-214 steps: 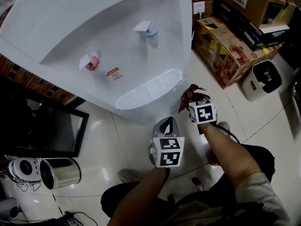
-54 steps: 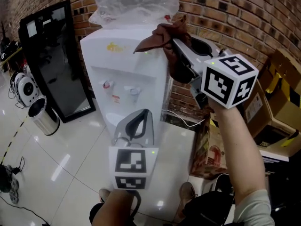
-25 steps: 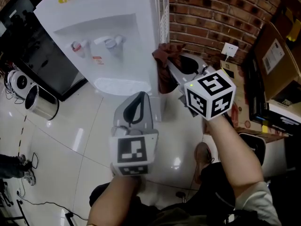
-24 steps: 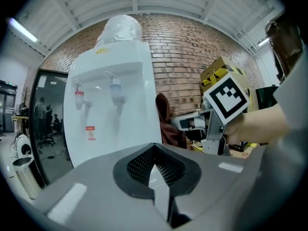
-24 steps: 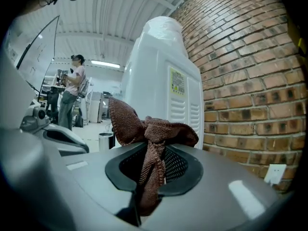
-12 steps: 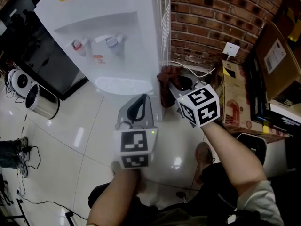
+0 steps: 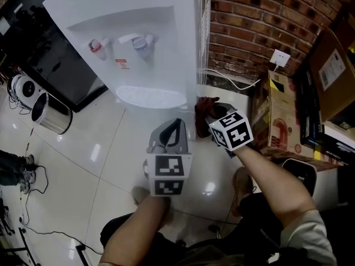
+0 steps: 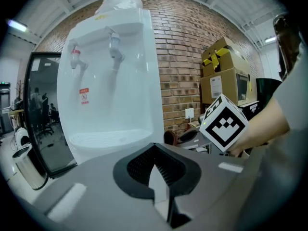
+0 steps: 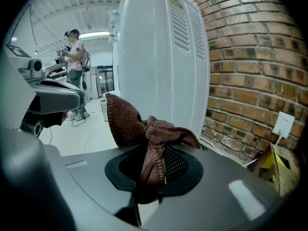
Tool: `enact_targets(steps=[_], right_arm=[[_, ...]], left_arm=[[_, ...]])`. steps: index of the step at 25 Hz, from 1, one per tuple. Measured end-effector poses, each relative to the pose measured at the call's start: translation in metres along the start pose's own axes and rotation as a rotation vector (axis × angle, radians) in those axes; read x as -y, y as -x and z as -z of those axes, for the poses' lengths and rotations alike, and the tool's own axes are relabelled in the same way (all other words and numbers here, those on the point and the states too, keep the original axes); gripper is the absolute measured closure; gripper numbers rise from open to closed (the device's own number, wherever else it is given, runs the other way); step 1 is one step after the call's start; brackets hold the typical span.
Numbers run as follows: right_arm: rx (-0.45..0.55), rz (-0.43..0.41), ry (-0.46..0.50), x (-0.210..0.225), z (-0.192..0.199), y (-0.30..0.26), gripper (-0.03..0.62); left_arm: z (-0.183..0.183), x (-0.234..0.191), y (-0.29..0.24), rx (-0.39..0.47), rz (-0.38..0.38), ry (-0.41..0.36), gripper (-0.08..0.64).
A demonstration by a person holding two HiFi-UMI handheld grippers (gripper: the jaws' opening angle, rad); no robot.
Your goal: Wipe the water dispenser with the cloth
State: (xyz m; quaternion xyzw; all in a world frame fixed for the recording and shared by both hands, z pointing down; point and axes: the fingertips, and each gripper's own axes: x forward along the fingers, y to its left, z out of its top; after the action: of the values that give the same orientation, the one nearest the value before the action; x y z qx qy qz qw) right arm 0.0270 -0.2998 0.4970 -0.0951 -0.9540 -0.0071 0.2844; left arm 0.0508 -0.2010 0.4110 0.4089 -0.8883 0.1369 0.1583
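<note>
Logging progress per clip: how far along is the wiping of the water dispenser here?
Done: the brown cloth is picked up, pinched by the right gripper. In hand: it sits low beside the louvred side panel of the water dispenser; contact is unclear. The left gripper is shut and empty. Left: no surface looks visibly wiped, so taps and drip tray may remain.

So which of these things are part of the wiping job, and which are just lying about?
Job: water dispenser; brown cloth; right gripper, clamping the cloth; left gripper, shut and empty.
Lying about: cardboard boxes; metal bin; wall socket.
</note>
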Motion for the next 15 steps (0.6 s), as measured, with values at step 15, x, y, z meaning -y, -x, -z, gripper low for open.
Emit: enact_targets(steps=[15], right_arm=[[-0.293,0.004,-0.148,0.002,0.115,-0.071,0.512]], left_arm=[[0.038,-0.009,-0.004,-0.077,0.018,0.075,0.56]])
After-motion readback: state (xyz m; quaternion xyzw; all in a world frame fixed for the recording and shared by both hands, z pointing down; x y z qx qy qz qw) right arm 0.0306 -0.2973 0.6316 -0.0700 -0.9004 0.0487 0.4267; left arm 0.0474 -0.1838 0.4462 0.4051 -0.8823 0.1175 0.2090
